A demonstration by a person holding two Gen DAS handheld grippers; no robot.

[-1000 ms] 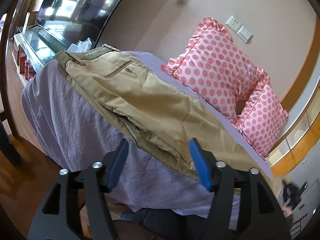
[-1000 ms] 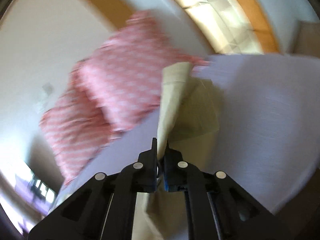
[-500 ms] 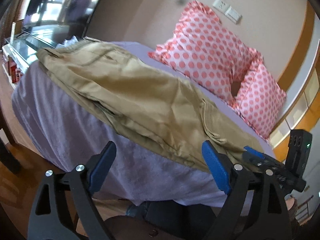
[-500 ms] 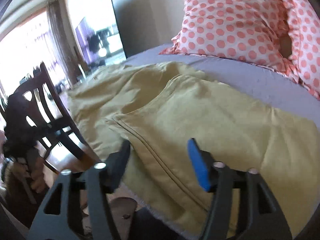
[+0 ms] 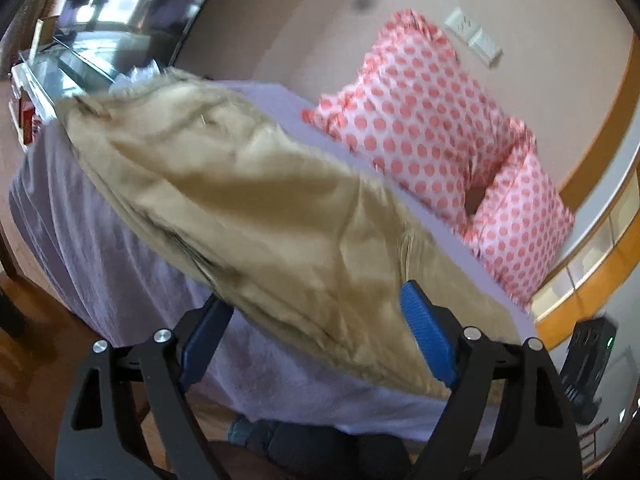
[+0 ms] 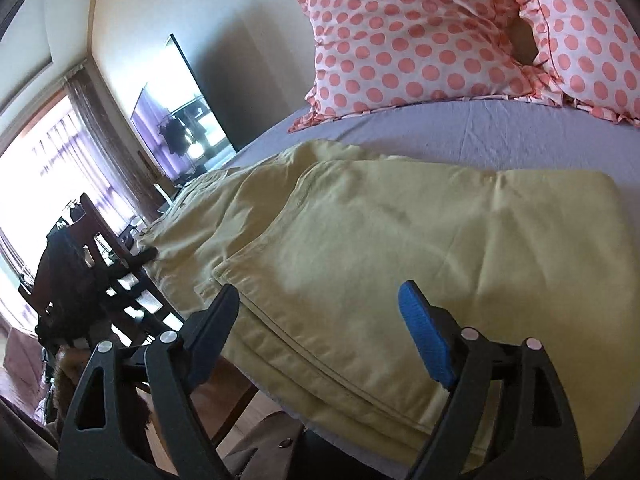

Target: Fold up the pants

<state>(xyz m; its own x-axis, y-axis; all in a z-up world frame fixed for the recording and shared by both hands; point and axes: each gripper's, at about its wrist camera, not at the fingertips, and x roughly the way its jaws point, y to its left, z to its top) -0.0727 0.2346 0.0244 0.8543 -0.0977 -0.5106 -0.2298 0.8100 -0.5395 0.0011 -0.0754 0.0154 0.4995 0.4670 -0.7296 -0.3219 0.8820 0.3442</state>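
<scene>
The khaki pants lie lengthwise along the near edge of a bed with a lavender sheet, folded leg over leg. My left gripper is open, its jaws on either side of the pants' near edge, not closed on the cloth. In the right wrist view the pants lie flat with a folded-over layer on top. My right gripper is open and empty just over the pants' near edge. The other gripper shows at the far right of the left wrist view.
Two pink polka-dot pillows lean against the wall at the back of the bed. A dark wooden chair stands by the bed's left end. A television and a glass cabinet stand beyond the bed.
My right gripper let go of the pants leg, opened and swung down to face the flat pants. My left gripper moved closer until its jaws straddle the near edge.
</scene>
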